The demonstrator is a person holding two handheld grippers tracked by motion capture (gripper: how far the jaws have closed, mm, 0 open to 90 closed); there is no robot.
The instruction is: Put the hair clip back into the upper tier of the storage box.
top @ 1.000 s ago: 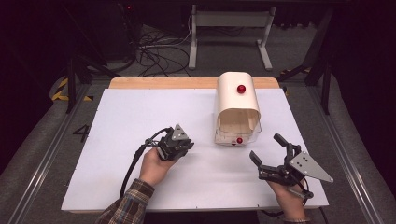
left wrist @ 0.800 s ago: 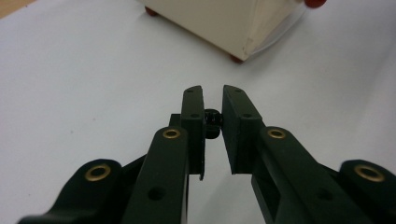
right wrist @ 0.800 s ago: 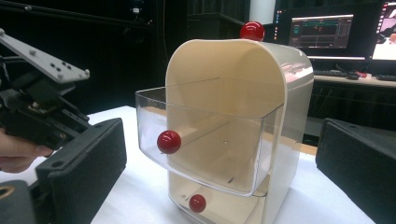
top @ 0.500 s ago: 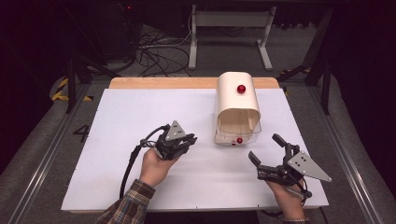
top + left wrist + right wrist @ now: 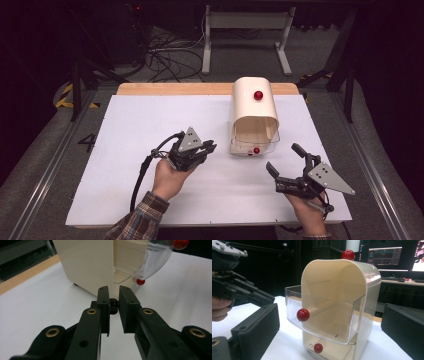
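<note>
Standing on one white table (image 5: 125,150): one cream plastic drawer cabinet (image 5: 254,107), two clear drawers (three red knobs). Left gripper (image 5: 209,147) pressed together, right gripper (image 5: 284,159) spread.

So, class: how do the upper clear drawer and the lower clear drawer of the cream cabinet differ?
The upper drawer is pulled well out of the cabinet; the lower drawer sits nearly pushed in. The upper drawer's front overhangs the lower drawer's. Both are clear plastic with a red ball knob and look empty.
</note>
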